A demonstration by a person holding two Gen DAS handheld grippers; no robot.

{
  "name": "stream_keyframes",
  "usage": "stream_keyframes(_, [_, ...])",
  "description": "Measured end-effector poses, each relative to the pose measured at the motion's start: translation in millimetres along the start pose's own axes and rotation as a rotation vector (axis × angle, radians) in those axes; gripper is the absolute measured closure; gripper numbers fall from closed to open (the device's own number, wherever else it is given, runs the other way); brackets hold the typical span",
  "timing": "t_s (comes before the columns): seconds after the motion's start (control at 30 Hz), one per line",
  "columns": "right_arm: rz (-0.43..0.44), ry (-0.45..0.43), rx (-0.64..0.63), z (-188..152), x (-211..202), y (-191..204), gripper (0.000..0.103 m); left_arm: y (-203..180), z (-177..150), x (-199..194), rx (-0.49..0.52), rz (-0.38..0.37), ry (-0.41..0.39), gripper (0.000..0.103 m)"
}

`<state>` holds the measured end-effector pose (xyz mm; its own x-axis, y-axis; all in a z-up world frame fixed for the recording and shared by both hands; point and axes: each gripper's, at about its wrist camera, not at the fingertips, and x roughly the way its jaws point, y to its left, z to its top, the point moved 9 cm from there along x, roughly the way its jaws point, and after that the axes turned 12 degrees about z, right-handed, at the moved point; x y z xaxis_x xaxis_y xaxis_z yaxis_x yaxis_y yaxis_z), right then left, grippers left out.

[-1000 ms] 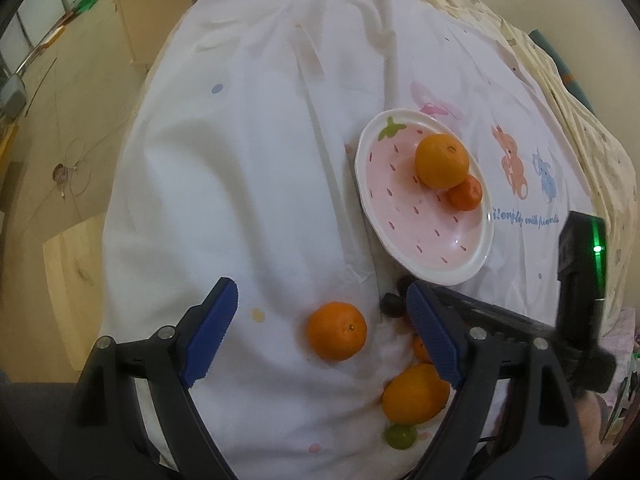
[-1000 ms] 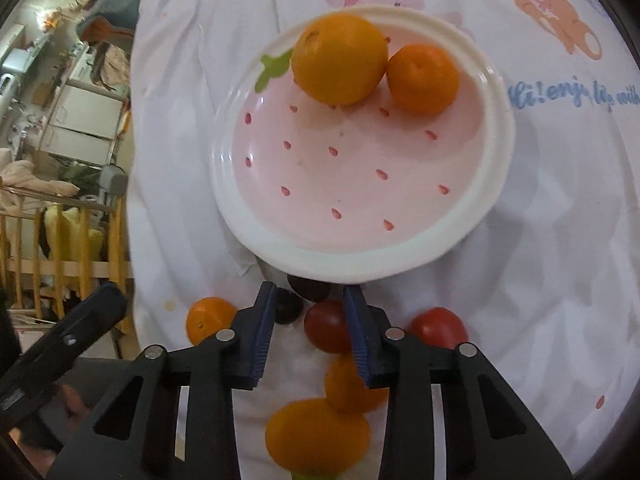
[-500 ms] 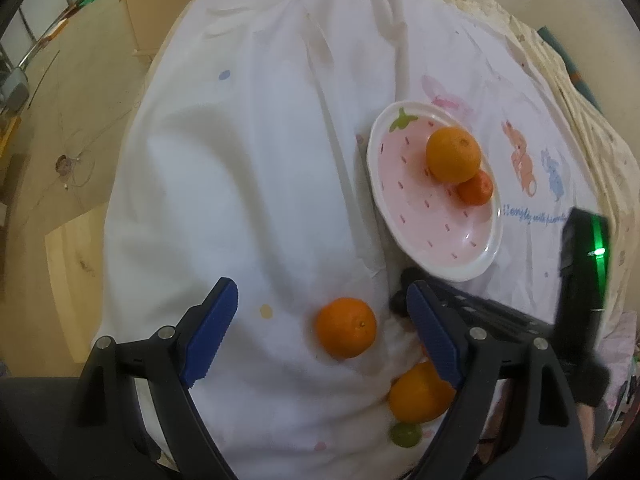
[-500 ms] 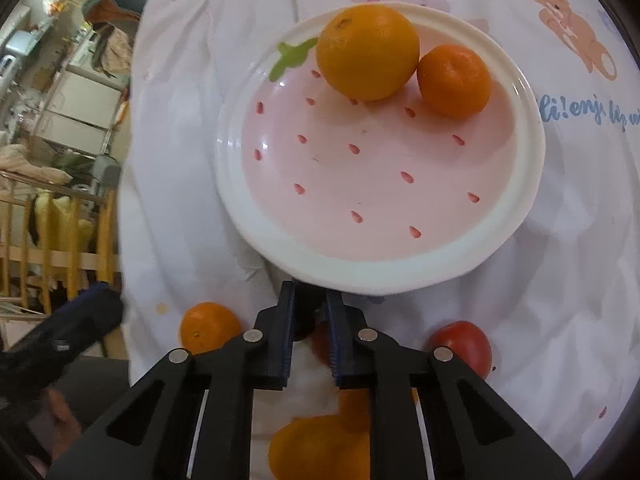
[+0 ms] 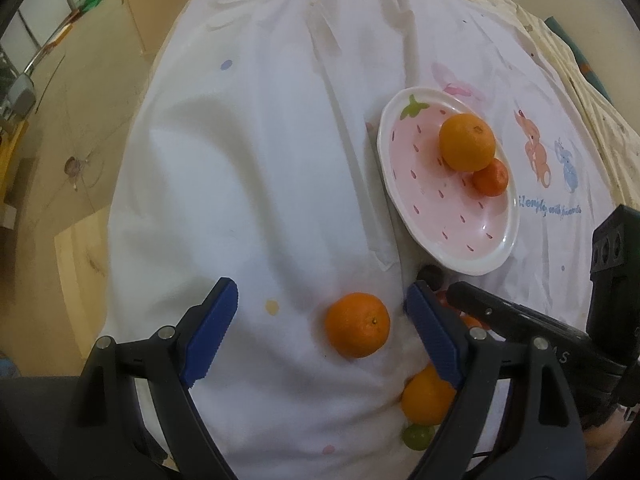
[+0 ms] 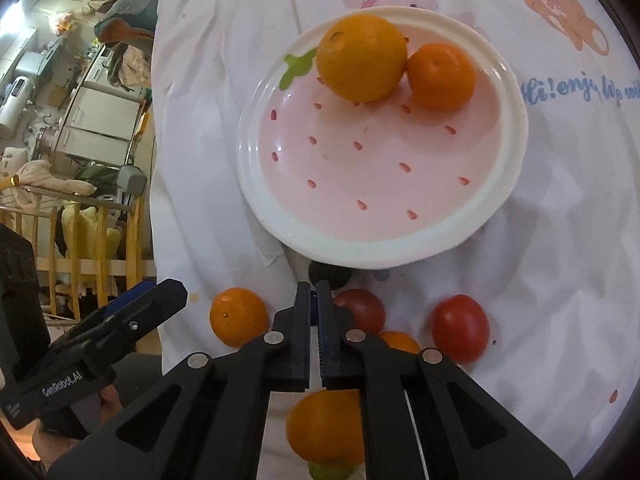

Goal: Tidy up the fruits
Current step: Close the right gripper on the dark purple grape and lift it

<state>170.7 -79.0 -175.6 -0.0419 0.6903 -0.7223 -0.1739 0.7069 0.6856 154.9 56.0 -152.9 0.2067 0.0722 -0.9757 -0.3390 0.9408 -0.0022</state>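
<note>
**Right jaws have snapped together on nothing; left gripper open over a loose mandarin**

Since the earlier frames the right gripper has gone from straddling the small fruit below the plate to fully closed. Its blue pads are almost together and no fruit shows between them. Its tips end just short of a dark fruit tucked against the plate's near rim, and a red tomato lies just to their right. The left gripper has barely shifted. Its fingers are spread wide above the white cloth, empty, with the loose mandarin lying between them, nearer the right finger.

The strawberry plate holds a large orange touching a smaller mandarin. Off the plate on the cloth lie the loose mandarin, the dark fruit, the red tomato, a second tomato, another orange and a green fruit.

The loose mandarin looks like the easiest pick. It is probably light, with a soft, yielding rind, and it may roll on the rumpled cloth. The pads should probably close gently across its widest middle. The tomatoes look smooth-skinned and likely to bruise or slip if pinched off-centre.
</note>
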Motion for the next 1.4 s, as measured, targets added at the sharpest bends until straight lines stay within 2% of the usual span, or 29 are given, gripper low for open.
stream_keyframes(0.23, [-0.051, 0.008, 0.028, 2.0, 7.6, -7.8, 0.096, 7.7, 0.3, 2.0, -0.023, 0.001, 0.011, 0.019])
stream_keyframes(0.5, [-0.081, 0.010, 0.040, 7.7, 12.5, -2.1, 0.081, 3.9, 1.3, -3.5, -0.031, -0.032, 0.013, 0.019])
stream_keyframes(0.67, [-0.124, 0.009, 0.024, 6.1, 11.7, -5.2, 0.075, 0.9, 0.9, -5.9, -0.035, -0.045, 0.016, 0.019])
stream_keyframes(0.77, [-0.180, 0.022, 0.015, 9.1, 17.0, -8.7, 0.074, -1.3, 1.0, -6.4, -0.035, -0.047, 0.015, 0.019])
stream_keyframes(0.87, [-0.242, 0.035, -0.007, 10.7, 24.0, -12.3, 0.066, -1.8, 0.3, -6.2, -0.034, -0.045, 0.019, 0.019])
stream_keyframes(1.03, [-0.290, 0.054, -0.047, 11.5, 31.4, -12.2, 0.068, -1.3, -0.5, -5.3, -0.038, -0.034, 0.021, 0.019])
stream_keyframes(1.07, [-0.294, 0.053, -0.060, 11.6, 30.4, -12.2, 0.076, -0.6, -0.4, -4.7, -0.040, -0.034, 0.022, 0.019])
stream_keyframes(1.2, [-0.243, 0.044, -0.061, 11.6, 22.2, -11.6, 0.079, -0.4, 0.4, -2.2, -0.044, -0.035, 0.026, 0.019])
stream_keyframes(1.4, [-0.037, 0.000, -0.008, 8.0, -7.1, 4.8, 0.079, 2.5, 0.2, 0.3, -0.041, -0.025, 0.026, 0.019])
